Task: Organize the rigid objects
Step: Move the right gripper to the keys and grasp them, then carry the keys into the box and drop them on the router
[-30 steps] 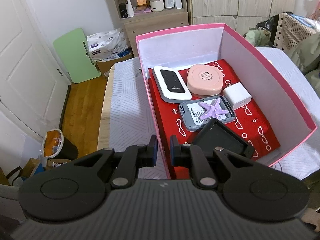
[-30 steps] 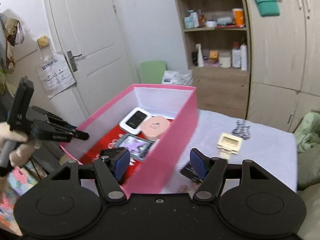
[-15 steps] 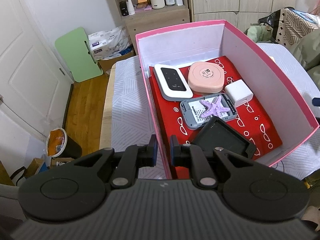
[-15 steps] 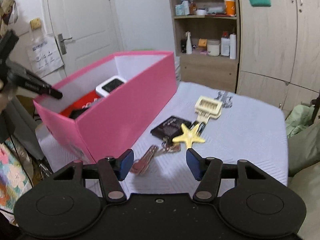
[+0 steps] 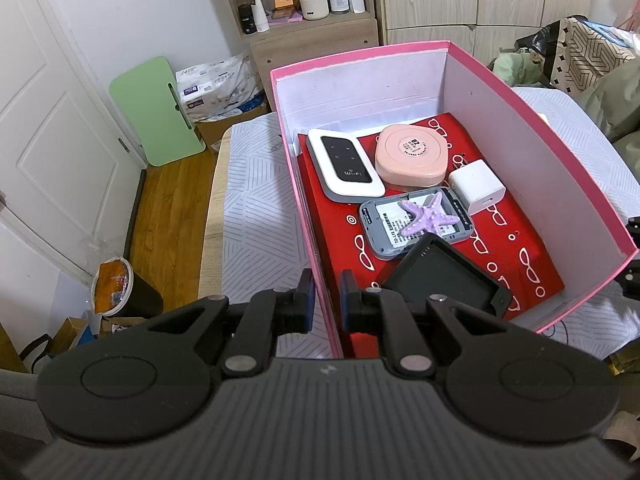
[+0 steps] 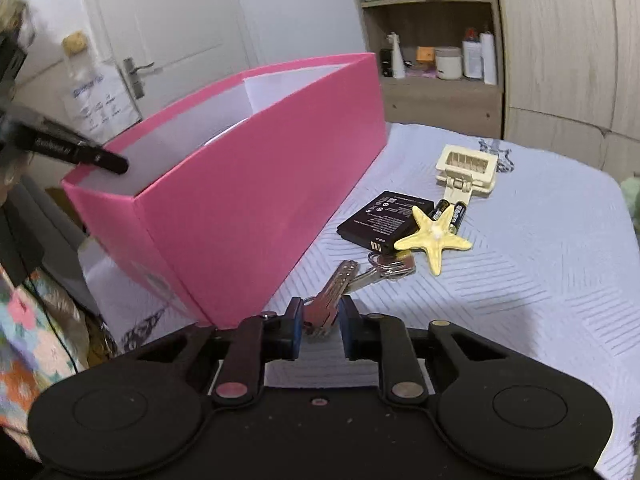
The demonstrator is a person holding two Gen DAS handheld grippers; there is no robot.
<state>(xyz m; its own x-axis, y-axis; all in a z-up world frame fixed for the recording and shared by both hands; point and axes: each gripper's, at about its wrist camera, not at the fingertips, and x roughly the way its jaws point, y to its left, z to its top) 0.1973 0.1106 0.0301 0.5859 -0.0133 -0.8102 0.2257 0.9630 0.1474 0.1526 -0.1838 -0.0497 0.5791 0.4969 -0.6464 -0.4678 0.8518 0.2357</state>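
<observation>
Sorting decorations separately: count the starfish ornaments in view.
2. A purple starfish lies on the grey device inside the pink box; a yellow starfish lies on the table, overlapping the black battery.

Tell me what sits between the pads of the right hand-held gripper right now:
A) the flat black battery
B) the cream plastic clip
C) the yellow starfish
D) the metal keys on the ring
D: in the right wrist view the metal keys lie between the blue pads of the right hand-held gripper, whose jaws have just been closing, while the yellow starfish rests farther off on the cloth.
</observation>
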